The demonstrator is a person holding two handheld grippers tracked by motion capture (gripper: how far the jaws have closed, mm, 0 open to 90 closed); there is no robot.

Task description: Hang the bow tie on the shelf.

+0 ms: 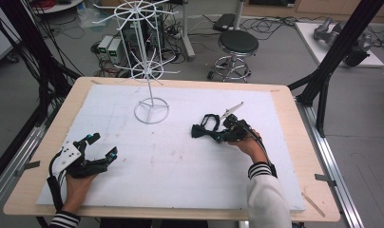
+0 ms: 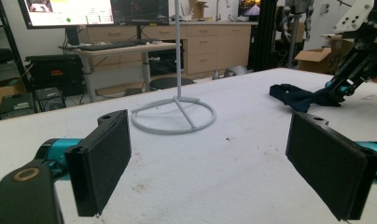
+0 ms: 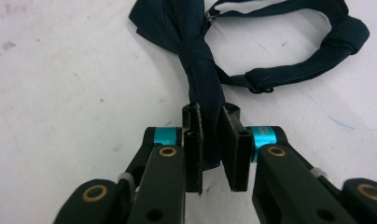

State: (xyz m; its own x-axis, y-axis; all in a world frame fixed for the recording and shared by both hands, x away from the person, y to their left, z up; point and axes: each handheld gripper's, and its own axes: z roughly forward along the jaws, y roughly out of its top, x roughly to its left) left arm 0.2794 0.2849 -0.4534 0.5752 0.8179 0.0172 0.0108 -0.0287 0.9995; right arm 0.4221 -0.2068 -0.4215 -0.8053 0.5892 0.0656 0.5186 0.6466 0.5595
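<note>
A dark navy bow tie with its neck strap lies on the white foam board, right of centre. My right gripper is shut on one wing of the tie. In the right gripper view the pads press the folded cloth of the bow tie between them, and the strap loops away beyond. My left gripper rests near the board's front left, open, nothing between its fingers. In the left gripper view its wide-apart pads frame bare board, with the bow tie and the right gripper far to the right.
A white wire display stand with a ring base and spoked arms rises at the back middle of the board; its base ring lies ahead of the left gripper. The board sits on a wooden table. A stool and cables lie beyond.
</note>
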